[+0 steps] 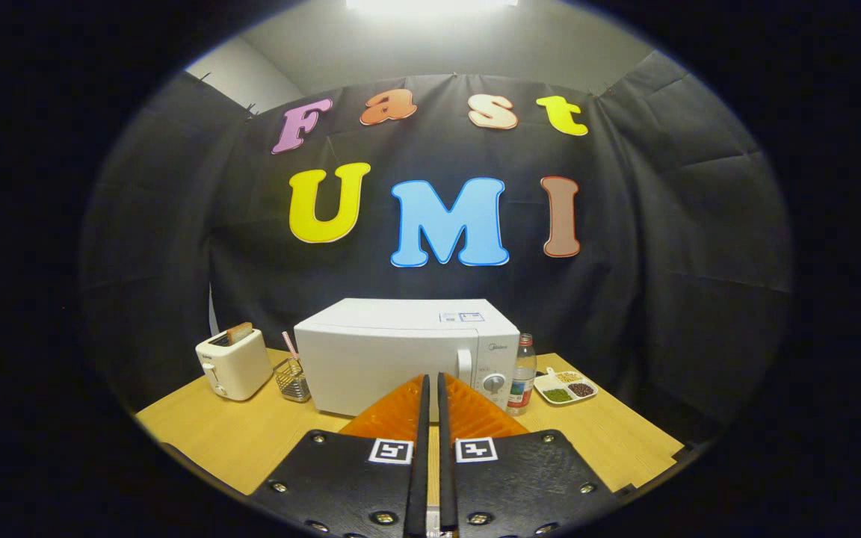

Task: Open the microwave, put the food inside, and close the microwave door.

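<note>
A white microwave (400,351) stands on the wooden table (236,433), its door closed, with a vertical handle (465,366) and a round dial (494,384) at its right side. Right of the microwave lies a small white dish (566,387) with compartments of coloured food. My gripper (431,379) is shut with nothing between its fingers, which nearly touch. Their tips point at the lower front of the microwave door, just left of the handle, and stand some way short of it.
A white toaster (233,363) with a slice in its slot stands left of the microwave. A wire holder with a striped straw (293,377) sits between them. A clear bottle (522,375) stands just right of the microwave, beside the dish.
</note>
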A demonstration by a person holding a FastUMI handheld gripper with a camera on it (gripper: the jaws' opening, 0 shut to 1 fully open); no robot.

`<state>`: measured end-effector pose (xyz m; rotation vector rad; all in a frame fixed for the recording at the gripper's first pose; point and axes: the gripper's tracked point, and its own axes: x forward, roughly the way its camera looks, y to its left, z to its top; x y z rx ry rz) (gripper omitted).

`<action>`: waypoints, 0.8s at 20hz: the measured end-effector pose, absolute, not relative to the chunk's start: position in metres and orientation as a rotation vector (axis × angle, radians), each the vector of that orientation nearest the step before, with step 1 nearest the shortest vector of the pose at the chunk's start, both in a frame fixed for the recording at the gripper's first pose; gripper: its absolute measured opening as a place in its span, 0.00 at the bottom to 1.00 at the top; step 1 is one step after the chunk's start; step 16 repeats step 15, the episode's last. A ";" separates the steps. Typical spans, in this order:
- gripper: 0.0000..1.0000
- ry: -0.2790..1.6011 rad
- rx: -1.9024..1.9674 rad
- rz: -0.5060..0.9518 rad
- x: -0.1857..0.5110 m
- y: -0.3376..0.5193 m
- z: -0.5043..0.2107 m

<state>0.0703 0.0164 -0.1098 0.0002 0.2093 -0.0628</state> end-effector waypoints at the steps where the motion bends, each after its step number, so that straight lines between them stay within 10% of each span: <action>1: 0.07 0.206 0.004 -0.061 0.061 0.017 -0.108; 3: 0.12 0.195 0.019 -0.036 0.044 0.021 -0.104; 4: 0.42 0.185 0.027 -0.029 0.035 0.022 -0.102; 8: 0.95 0.152 0.040 -0.029 0.009 0.018 -0.096; 16: 0.98 0.139 0.040 -0.032 -0.004 0.007 -0.089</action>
